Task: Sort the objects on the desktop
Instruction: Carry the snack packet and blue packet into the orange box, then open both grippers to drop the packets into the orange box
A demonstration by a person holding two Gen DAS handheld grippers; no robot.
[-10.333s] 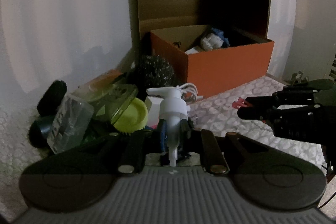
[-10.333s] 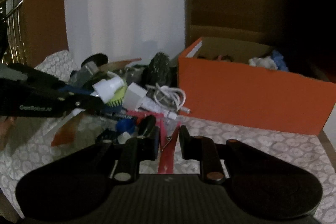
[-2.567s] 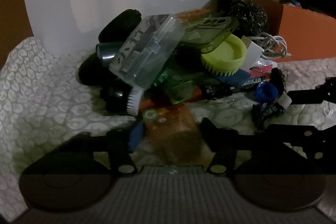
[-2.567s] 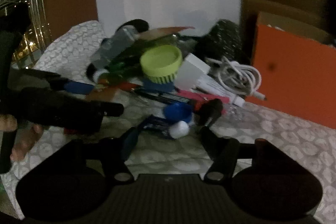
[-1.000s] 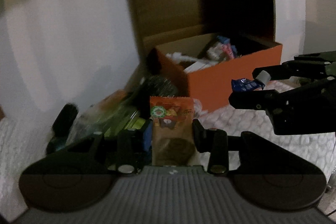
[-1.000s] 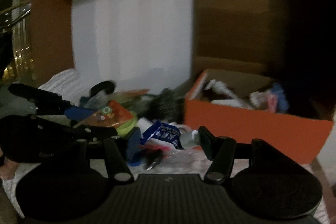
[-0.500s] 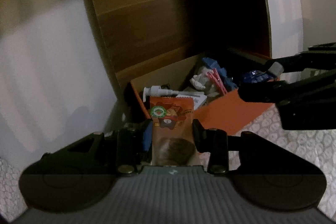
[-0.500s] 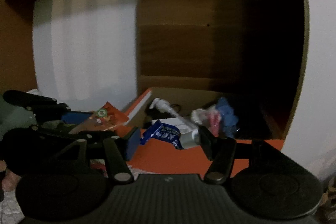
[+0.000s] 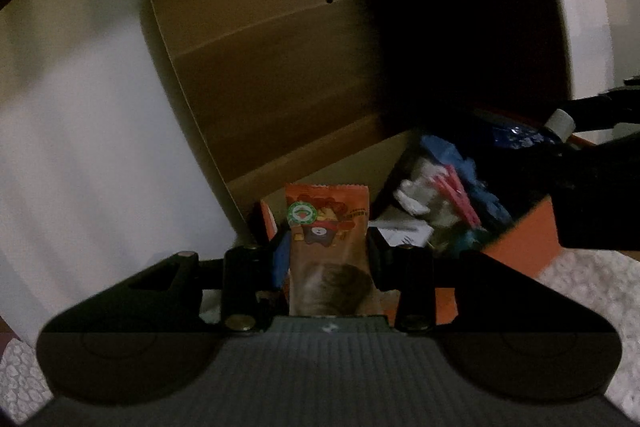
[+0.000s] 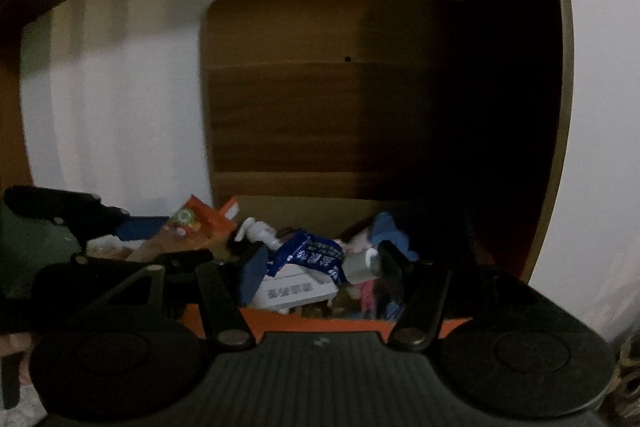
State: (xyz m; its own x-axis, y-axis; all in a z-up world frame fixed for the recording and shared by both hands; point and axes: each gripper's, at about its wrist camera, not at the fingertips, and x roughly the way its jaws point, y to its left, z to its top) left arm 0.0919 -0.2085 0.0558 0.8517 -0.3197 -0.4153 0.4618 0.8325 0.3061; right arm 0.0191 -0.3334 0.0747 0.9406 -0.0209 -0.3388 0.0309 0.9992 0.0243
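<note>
1. Orange snack packet clamped upright in the left claw, pads pressing on both side edges. Poised at the left end of the orange box; hard to tell whether already over the rim.
2. To do this well: move past the box wall to a spot right above the open inside before parting the pads (a light, flat packet, likely to flutter, so best released low).
3. Aim for the left end, beside the white pump bottle, not on top of its nozzle.
4. Blue tube with a white cap gripped crosswise in the right claw, cap end against the right-hand pad. Hanging above the middle of the box, over a white printed carton.
5. Release there too, but one claw at a time, to avoid a knock between two claws so near each other.
6. Count, left to right: claws, two, both clamped on something; snack packets, one; pump bottles, one; blue tubes, one; white cartons, one; boxes, one.
7. Further right inside the box: a blue bundle, one as far as can be told; pink clips, too blurred to count.
8. Patterned cover of the desk showing at the far right, outside the box.
</note>
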